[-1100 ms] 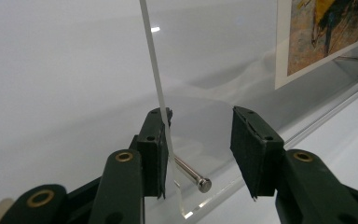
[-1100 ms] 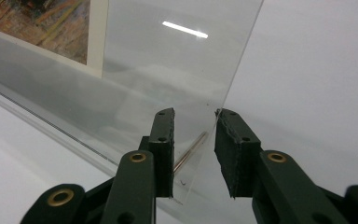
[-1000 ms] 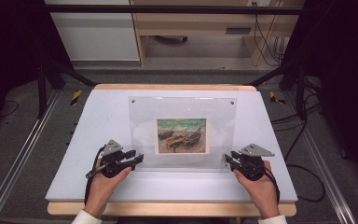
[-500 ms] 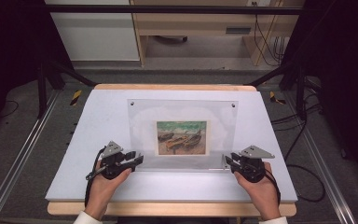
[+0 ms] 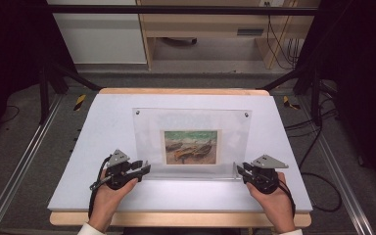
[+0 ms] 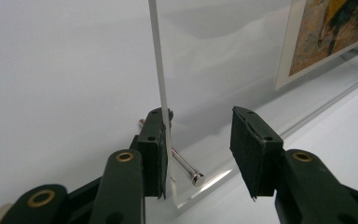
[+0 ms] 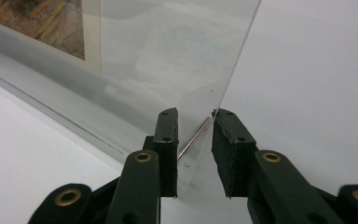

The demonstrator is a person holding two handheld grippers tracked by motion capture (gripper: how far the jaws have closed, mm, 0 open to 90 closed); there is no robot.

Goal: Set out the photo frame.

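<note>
You stood clear acrylic picture frame with painted boat print point(image 5: 191, 142) upright mid white counter point(image 5: 103, 117), tilted slightly away. Your left gripper point(image 5: 144, 169) at its near left bottom corner: jaws wide apart, one pad touching panel edge, gripping nothing. Your right gripper point(image 5: 239, 171) at near right corner: jaws parted narrowly around panel edge and steel standoff pin point(image 7: 193, 138), likely steadying frame, not clamped.

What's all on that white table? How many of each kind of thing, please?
Clear acrylic picture frame: 1
Painted picture inside it: 1
Hand-held grippers, left and right: 2
Metal frame pins seen up close, and: 2
Total: 6
</note>
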